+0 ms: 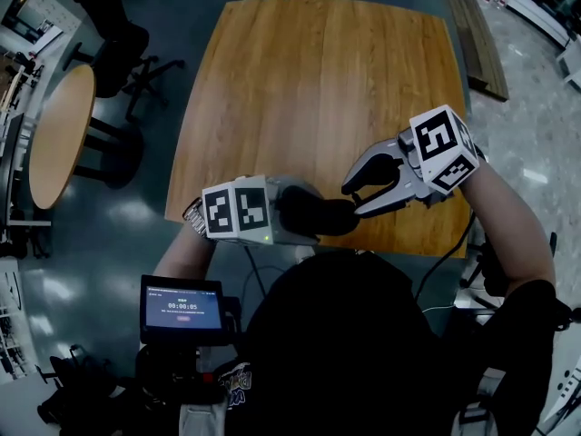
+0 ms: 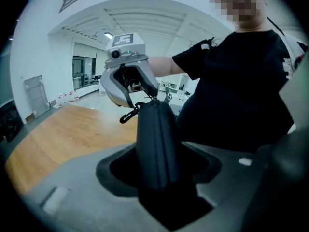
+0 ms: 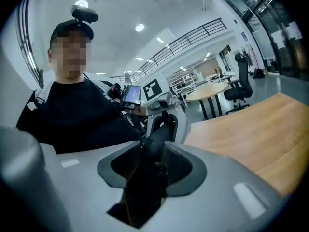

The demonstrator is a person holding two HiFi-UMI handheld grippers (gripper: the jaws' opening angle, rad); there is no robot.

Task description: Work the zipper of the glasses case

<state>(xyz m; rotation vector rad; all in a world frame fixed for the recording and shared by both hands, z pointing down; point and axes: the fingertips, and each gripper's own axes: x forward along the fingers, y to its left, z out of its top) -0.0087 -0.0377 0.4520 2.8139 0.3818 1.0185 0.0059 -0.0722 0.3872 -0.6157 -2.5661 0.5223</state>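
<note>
Nearest the person, the left hand-held gripper [image 2: 159, 182] is clamped on the dark glasses case [image 2: 157, 144], holding it clear above the tabletop's [image 1: 309, 80] near edge. The zipper seam [image 2: 163, 129] along the case's upturned edge looks closed for all that shows. At the far end, beside a small clip [image 2: 128, 116], the right hand-held gripper [image 1: 355, 198] has its jaws closed on the case tip, probably at the pull. I judge the grip set and the whole zipper run left to do
</note>
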